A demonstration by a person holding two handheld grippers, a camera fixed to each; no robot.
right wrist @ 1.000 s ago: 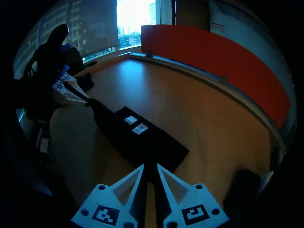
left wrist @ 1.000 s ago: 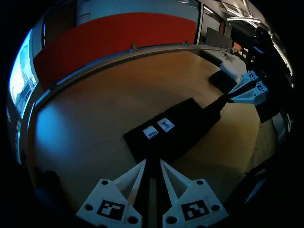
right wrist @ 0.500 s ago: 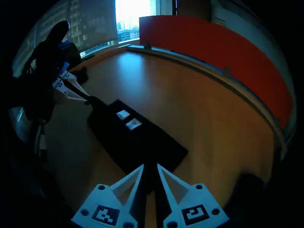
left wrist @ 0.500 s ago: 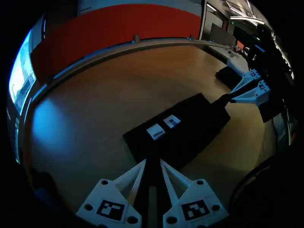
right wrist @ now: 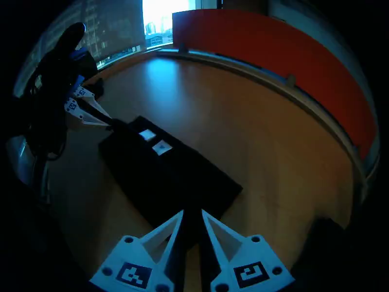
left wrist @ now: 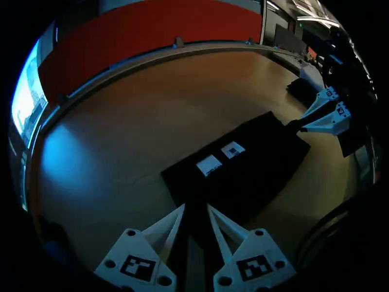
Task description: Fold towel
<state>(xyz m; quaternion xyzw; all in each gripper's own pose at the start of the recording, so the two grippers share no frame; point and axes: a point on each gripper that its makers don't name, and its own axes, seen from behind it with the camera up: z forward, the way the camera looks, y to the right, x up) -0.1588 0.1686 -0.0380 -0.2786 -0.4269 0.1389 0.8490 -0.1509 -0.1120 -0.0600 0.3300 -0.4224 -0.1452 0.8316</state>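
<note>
A dark towel (left wrist: 253,165) lies lengthwise on the wooden table (left wrist: 146,112), with two small white labels (left wrist: 210,165) on its top. In the left gripper view my left gripper (left wrist: 195,210) is shut on the near end of the cloth, and the right gripper (left wrist: 302,125) pinches the far end. In the right gripper view the towel (right wrist: 165,170) runs away from my right gripper (right wrist: 192,214), which is shut on its near edge. The left gripper (right wrist: 109,124) grips the far corner beside the labels (right wrist: 154,141).
A red partition (left wrist: 146,34) and a metal rail (left wrist: 146,61) bound the table's far side. A bright window (right wrist: 165,19) is behind. A small dark object (left wrist: 302,90) lies on the table beyond the right gripper. A person in dark clothing (right wrist: 53,87) holds the tools.
The towel has gone from a narrow, pulled strip to a wider, flatter rectangle on the table. Both grippers stay clamped on its ends and have sunk closer to the tabletop.
</note>
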